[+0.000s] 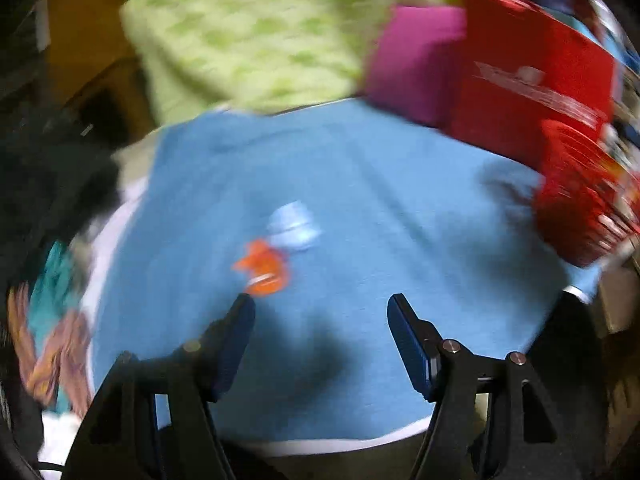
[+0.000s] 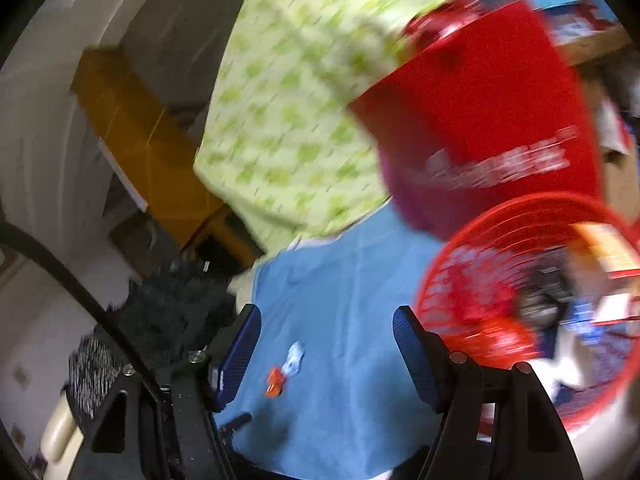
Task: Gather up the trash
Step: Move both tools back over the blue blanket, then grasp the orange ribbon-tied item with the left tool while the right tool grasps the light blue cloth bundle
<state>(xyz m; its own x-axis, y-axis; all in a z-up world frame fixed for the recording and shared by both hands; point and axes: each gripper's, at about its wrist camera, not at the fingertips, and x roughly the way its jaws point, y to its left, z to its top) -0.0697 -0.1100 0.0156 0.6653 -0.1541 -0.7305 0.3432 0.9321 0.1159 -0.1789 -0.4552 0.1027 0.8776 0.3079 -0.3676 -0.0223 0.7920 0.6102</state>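
Trash: orange wrapper (image 1: pixel 264 268) and pale blue scrap (image 1: pixel 294 226) touching on blue cloth (image 1: pixel 380 208).
Left gripper (image 1: pixel 320 304): spread, empty, wrapper just beyond its left fingertip.
Right gripper (image 2: pixel 326 318): spread, empty, trash between fingers.
Basket: red basket (image 2: pixel 480 256) right.

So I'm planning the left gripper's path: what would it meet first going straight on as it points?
Probably the orange wrapper on the blue cloth, just ahead of the open left gripper; blur makes depth uncertain.
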